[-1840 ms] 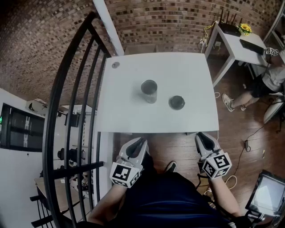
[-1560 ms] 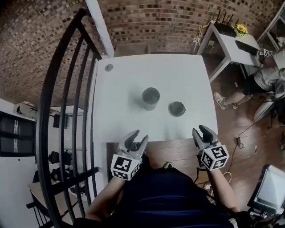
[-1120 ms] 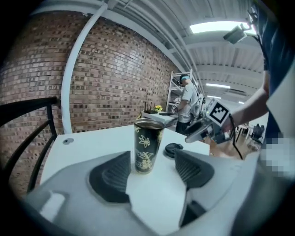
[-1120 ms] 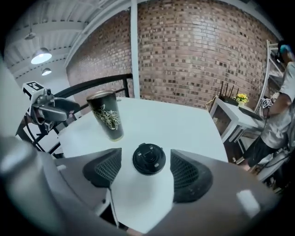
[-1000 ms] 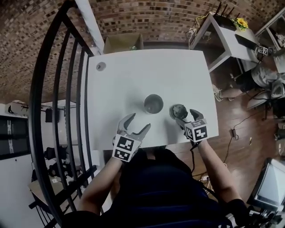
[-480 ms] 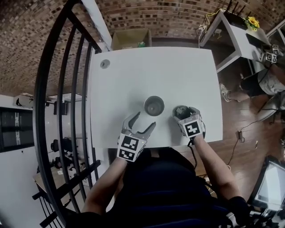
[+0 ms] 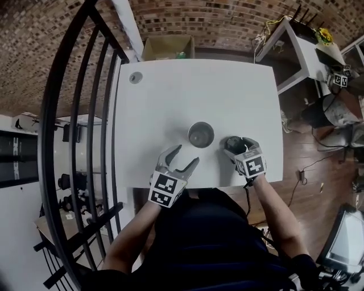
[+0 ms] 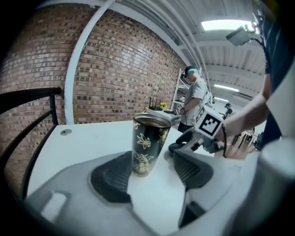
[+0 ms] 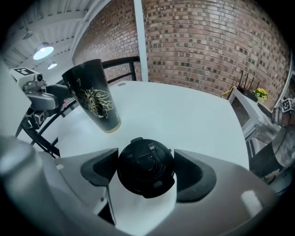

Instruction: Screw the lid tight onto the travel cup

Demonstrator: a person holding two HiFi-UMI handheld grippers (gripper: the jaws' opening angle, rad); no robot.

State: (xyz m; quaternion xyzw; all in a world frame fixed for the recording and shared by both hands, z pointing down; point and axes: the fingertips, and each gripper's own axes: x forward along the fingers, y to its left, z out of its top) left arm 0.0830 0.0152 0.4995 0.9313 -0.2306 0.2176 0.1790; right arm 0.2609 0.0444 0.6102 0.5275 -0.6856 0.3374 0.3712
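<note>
We see a brick wall (image 7: pixel 227 17) behind a white table (image 7: pixel 170 91), a black metal railing (image 7: pixel 74 113) at its left, and wood floor (image 7: pixel 307 153) at its right. A small white desk (image 7: pixel 296 42) carries yellow flowers (image 7: pixel 325 35). The ceiling strip light (image 8: pixel 226 24) is on.

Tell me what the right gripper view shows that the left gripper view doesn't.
Only the right gripper view: the lid's top face, lying on the table between the right gripper's open jaws.
Only the left gripper view: the cup's open rim, a person standing in the background, and the left gripper's closing jaws, gripping nothing, with the cup just ahead.
Both: the floral cup, white table and brick wall.
</note>
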